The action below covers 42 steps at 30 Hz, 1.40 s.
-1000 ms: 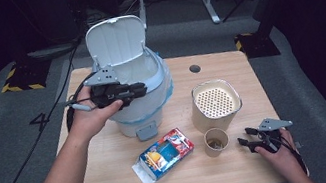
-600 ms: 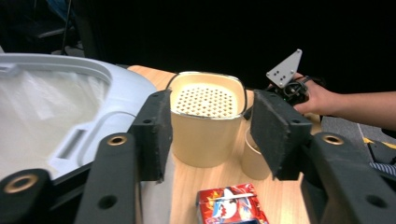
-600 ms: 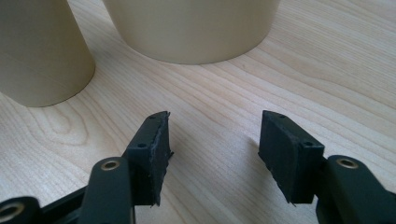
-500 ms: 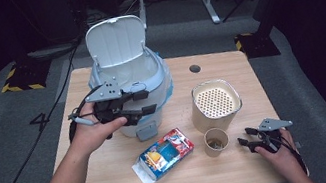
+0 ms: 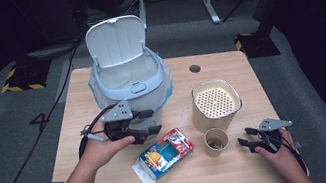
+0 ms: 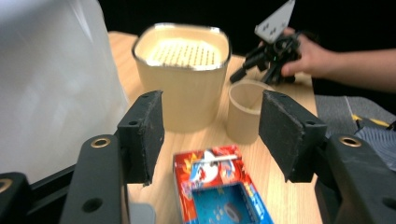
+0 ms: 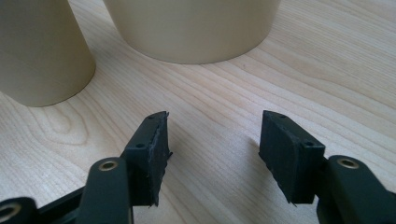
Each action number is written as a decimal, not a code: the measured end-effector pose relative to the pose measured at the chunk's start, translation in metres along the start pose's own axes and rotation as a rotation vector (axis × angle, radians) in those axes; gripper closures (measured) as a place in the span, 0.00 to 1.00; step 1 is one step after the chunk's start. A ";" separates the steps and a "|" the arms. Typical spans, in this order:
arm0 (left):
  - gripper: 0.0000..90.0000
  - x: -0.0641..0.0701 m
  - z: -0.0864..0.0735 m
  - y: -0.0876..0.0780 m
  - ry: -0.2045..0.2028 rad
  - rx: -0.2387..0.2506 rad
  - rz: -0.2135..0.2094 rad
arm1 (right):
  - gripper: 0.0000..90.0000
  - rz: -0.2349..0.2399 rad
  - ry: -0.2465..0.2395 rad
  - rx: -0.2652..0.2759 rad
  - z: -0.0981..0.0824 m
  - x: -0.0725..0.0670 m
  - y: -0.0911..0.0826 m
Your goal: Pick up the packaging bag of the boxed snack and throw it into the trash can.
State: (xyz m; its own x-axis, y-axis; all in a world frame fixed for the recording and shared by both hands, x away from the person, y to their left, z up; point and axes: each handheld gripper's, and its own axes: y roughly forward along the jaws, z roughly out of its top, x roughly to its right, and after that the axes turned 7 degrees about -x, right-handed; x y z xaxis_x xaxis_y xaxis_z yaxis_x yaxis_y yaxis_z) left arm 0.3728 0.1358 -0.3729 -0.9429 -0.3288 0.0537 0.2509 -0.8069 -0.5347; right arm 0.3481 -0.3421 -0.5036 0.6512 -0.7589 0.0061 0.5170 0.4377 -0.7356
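My left gripper [image 5: 155,129] hangs low in front of the white lidded bin [image 5: 129,84], just left of the red and blue snack box [image 5: 164,153]. Its jaws have just been opening and stand wide, with nothing between the pads. In the left gripper view the gripper [image 6: 210,135] looks over the box [image 6: 219,186], which lies flat on the table ahead of and below the jaws. My right gripper [image 5: 243,138] rests near the table's front right, beside the paper cup [image 5: 216,141]. In the right gripper view its jaws [image 7: 212,149] stand apart over bare wood, open.
The bin's lid [image 5: 116,41] stands up at the back. A beige container [image 5: 216,105] with a perforated top sits behind the cup. The cup [image 7: 39,51] and container [image 7: 191,28] lie just ahead of the right jaws. A cable hole [image 5: 194,68] marks the table's far side.
The left hand has come down and toward the table's front from the bin's rim, ending near the snack box, and its jaws have spread. The right hand has stayed put.
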 end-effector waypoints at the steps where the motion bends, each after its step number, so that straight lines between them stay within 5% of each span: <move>1: 0.45 0.000 -0.004 0.004 -0.002 -0.008 0.004 | 0.47 -0.001 0.000 -0.001 0.000 0.000 0.000; 19: 0.46 -0.010 -0.056 0.057 -0.117 -0.103 -0.007 | 0.47 -0.001 0.000 0.000 0.000 0.000 0.000; 30: 0.52 -0.016 -0.071 0.075 -0.156 -0.177 -0.029 | 0.47 -0.001 0.000 0.000 0.000 0.000 0.000; 39: 0.68 -0.016 -0.072 0.092 -0.176 -0.305 -0.015 | 0.47 0.002 -0.001 -0.001 0.000 0.000 0.000; 42: 0.76 -0.017 -0.071 0.092 -0.174 -0.313 -0.015 | 0.46 0.002 -0.001 -0.001 0.000 0.000 0.000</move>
State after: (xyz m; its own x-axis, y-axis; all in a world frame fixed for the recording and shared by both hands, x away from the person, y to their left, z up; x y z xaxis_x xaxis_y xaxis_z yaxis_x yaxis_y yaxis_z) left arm 0.3962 0.1017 -0.4832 -0.8875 -0.4188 0.1920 0.1329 -0.6319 -0.7636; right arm 0.3481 -0.3420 -0.5036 0.6527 -0.7576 0.0051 0.5149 0.4386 -0.7366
